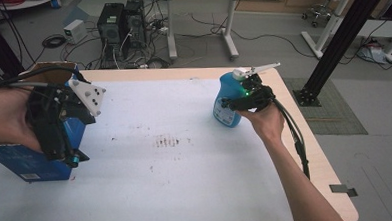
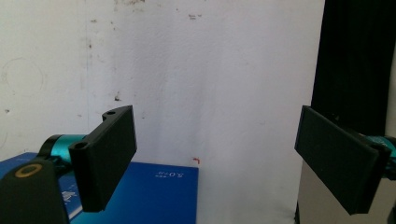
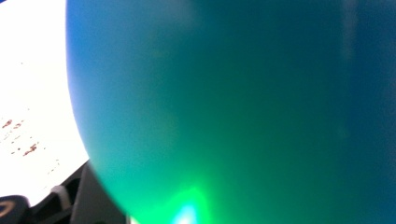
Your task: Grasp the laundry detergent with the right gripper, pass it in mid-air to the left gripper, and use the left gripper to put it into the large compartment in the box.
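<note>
Right tongs (image 1: 244, 96) grip the blue spray bottle (image 1: 227, 103) upright on the worktop (image 1: 187, 191), left tongs (image 2: 215, 158) agape, empty; next, presumably, a lift.

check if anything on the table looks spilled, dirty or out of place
Mostly tidy. The one oddity is a patch of small dark reddish specks on the white table cover, near its middle, with a few stray flecks around it. The blue spray bottle stands upright, and the blue box sits at the left edge.
</note>
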A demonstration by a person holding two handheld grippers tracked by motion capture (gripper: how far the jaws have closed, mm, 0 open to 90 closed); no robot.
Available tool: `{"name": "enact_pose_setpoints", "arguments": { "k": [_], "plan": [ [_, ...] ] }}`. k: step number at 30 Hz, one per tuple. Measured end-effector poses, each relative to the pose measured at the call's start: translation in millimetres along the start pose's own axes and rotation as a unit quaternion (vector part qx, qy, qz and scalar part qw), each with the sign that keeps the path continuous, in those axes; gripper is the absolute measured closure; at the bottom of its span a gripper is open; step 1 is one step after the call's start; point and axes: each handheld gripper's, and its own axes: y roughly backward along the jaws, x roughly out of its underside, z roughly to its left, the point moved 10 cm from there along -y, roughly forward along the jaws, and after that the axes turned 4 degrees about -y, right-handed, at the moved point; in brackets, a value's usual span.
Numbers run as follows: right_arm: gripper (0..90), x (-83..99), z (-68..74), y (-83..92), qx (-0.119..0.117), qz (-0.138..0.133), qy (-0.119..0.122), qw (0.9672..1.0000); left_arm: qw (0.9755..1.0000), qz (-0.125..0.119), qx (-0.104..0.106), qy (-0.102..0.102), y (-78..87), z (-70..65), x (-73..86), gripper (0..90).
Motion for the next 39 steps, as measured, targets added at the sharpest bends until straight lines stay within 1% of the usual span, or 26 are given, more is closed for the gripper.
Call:
{"name": "enact_pose_setpoints", "arguments": {
  "k": [5,8,13,16,18,19,21,22,23,24,25,28,29,30,31,33,34,35,36,37,39],
  "plan": [
    [44.4,-0.3,-0.1,0.3,0.003,-0.001,0.002,1.0000,1.0000,0.001,0.000,-0.001,0.3,-0.5,0.3,12.8],
    [45.7,-0.6,0.3,0.6,0.006,-0.003,0.010,0.9999,1.0000,-0.003,0.000,0.001,-0.6,-1.1,-0.1,12.8],
    [47.0,-0.5,0.4,1.2,0.002,-0.005,0.013,0.9999,1.0000,-0.001,0.000,0.001,0.5,-0.8,0.5,12.8],
    [47.5,-0.3,4.4,3.6,-0.002,-0.001,0.026,0.9997,1.0000,-0.008,0.003,0.004,1.2,-0.3,-0.6,12.8],
    [47.5,-2.0,12.1,7.5,-0.011,-0.001,0.045,0.9989,0.9999,-0.010,0.004,0.004,2.1,0.7,-1.5,12.8],
    [47.5,-3.5,16.8,10.1,-0.020,-0.003,0.053,0.9984,0.9999,-0.013,0.003,0.005,2.3,1.6,-2.4,12.8],
    [47.4,-6.7,27.9,16.4,-0.044,-0.009,0.067,0.9968,0.9999,-0.013,0.003,0.008,3.6,3.2,-3.8,12.8],
    [47.3,-8.2,34.7,19.8,-0.059,-0.011,0.079,0.9951,0.9999,-0.013,0.003,0.008,4.3,4.0,-4.8,12.8],
    [47.2,-9.2,41.3,23.2,-0.073,-0.009,0.085,0.9937,0.9999,-0.012,0.002,0.007,5.1,5.3,-5.9,12.8],
    [47.2,-10.0,49.1,26.3,-0.088,-0.007,0.098,0.9912,0.9998,-0.015,0.002,0.013,5.4,5.5,-8.0,12.8],
    [47.2,-10.5,57.8,29.5,-0.103,-0.003,0.114,0.9882,0.9997,-0.018,0.000,0.014,6.5,6.7,-10.3,12.7],
    [47.1,-12.7,83.9,37.3,-0.132,0.008,0.155,0.9790,0.9994,-0.030,-0.003,0.017,10.9,10.9,-18.9,12.7],
    [47.0,-13.8,92.3,39.4,-0.140,0.009,0.170,0.9755,0.9992,-0.035,-0.006,0.020,12.7,12.1,-22.5,12.7],
    [47.0,-13.8,92.3,39.4,-0.140,0.009,0.170,0.9755,0.9992,-0.035,-0.006,0.020,12.7,12.1,-22.5,12.7],
    [47.0,-15.7,110.2,43.1,-0.159,0.014,0.190,0.9687,0.9986,-0.046,-0.013,0.024,16.3,15.1,-30.1,12.7],
    [47.0,-17.5,128.9,45.6,-0.183,0.016,0.208,0.9607,0.9981,-0.054,-0.017,0.023,20.6,17.6,-37.1,12.7],
    [46.9,-18.2,138.4,46.5,-0.195,0.018,0.217,0.9563,0.9977,-0.059,-0.018,0.028,23.0,18.5,-40.6,12.7],
    [46.9,-18.2,138.4,46.5,-0.195,0.018,0.217,0.9563,0.9977,-0.059,-0.018,0.028,23.0,18.5,-40.6,12.7],
    [46.8,-19.2,157.1,47.6,-0.218,0.023,0.234,0.9473,0.9968,-0.070,-0.019,0.035,27.1,20.0,-47.2,12.7],
    [46.8,-20.0,165.8,47.6,-0.228,0.026,0.243,0.9425,0.9965,-0.073,-0.021,0.034,29.1,21.5,-50.0,12.7],
    [46.7,-21.5,181.8,46.8,-0.246,0.030,0.257,0.9341,0.9957,-0.081,-0.016,0.040,31.9,22.0,-55.5,12.7]
  ]
}}
